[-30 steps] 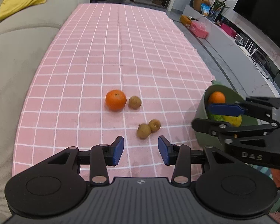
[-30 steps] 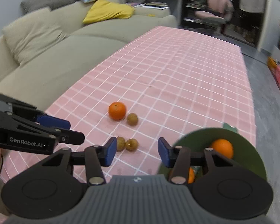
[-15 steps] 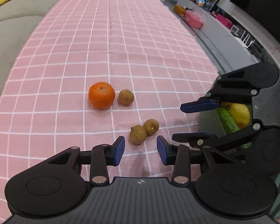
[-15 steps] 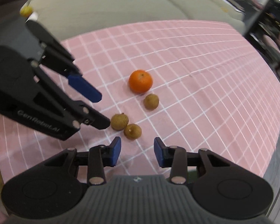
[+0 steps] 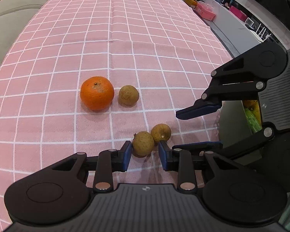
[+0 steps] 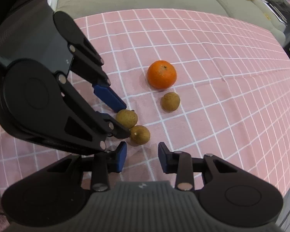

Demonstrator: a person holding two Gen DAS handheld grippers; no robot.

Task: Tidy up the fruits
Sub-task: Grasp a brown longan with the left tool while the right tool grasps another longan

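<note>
- Left tool is down on the pink checked tabletop, jaws closing around the nearer longan; whether both pads press yet, I cannot tell.
- Right tool closing too, nothing between its blue pads, second longan just ahead of them.
- The two longans touch.
- Farther out, a third longan lies beside the orange.

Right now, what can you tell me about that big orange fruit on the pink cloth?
The mandarin orange is round, bright orange with dimpled, slightly scuffed peel and a small dark stem dot on top. It sits upright on the pink checked tablecloth, beside a small brown longan with a narrow gap between. No gripper touches it.
</note>
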